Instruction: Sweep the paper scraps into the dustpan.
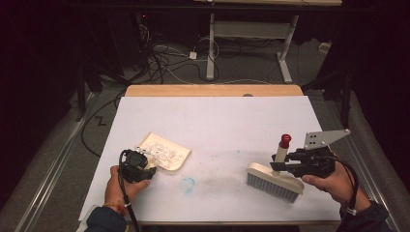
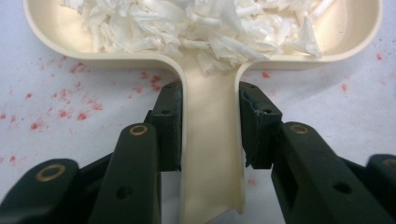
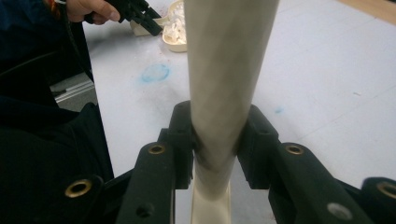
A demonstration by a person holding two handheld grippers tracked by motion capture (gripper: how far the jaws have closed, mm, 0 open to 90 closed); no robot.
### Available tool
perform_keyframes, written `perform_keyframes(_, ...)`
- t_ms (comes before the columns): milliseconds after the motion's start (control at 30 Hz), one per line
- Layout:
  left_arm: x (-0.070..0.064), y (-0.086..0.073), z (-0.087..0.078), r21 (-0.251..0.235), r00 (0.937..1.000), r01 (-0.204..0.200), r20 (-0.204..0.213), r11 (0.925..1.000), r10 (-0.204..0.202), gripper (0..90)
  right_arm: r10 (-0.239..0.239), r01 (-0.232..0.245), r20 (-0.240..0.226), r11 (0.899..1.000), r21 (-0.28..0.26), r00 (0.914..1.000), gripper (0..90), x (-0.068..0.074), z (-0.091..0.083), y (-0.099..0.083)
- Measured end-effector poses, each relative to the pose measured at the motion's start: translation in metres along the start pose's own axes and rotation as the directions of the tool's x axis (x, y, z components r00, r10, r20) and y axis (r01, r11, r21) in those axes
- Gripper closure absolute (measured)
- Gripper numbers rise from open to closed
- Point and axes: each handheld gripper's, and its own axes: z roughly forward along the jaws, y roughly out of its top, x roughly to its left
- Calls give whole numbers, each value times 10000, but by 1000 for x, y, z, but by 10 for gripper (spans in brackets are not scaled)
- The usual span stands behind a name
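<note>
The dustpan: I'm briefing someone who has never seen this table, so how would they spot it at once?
Start at the white table and go to its near left part, where the left gripper closes on a cream handle. That handle leads to the dustpan, a shallow cream tray. It alone holds a heap of white paper shreds, unlike the brush held at the right.

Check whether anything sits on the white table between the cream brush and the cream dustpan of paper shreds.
Nothing solid does. Between the cream brush and the cream dustpan the white table carries just a flat blue smudge.
</note>
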Motion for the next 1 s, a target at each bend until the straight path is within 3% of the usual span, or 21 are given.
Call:
perform_keyframes(100,-3,-1,1,-109,9996,283,21,9995,-282,541,198,-198,-85,9998,-51,9998,700,-9,5,0)
perform_keyframes(300,-9,-4,0,-132,9992,267,312,9996,-263,508,561,-561,-27,9982,-196,9984,696,-26,10,0)
perform_keyframes(367,-14,-5,0,-98,9987,196,469,9998,-191,473,615,-613,111,9979,-218,9980,689,-29,11,0)
perform_keyframes(500,-21,-6,-2,-53,9993,-108,347,9999,110,490,713,-709,162,9972,-236,9973,688,-34,14,2)
perform_keyframes(600,-23,-6,-3,-49,9978,-273,603,9996,276,505,744,-739,194,9970,-241,9970,685,-36,16,3)
perform_keyframes(733,-28,-7,-4,-10,9968,-487,633,9988,487,498,746,-736,385,9969,-262,9965,683,-35,18,4)
perform_keyframes(833,-30,-7,-5,14,9952,-639,745,9980,636,510,702,-690,376,9971,-316,9968,683,-34,20,6)
perform_keyframes(1000,-40,-8,-7,-164,9890,-1053,1026,9943,1064,483,757,-729,859,9967,-359,9934,664,-34,22,7)
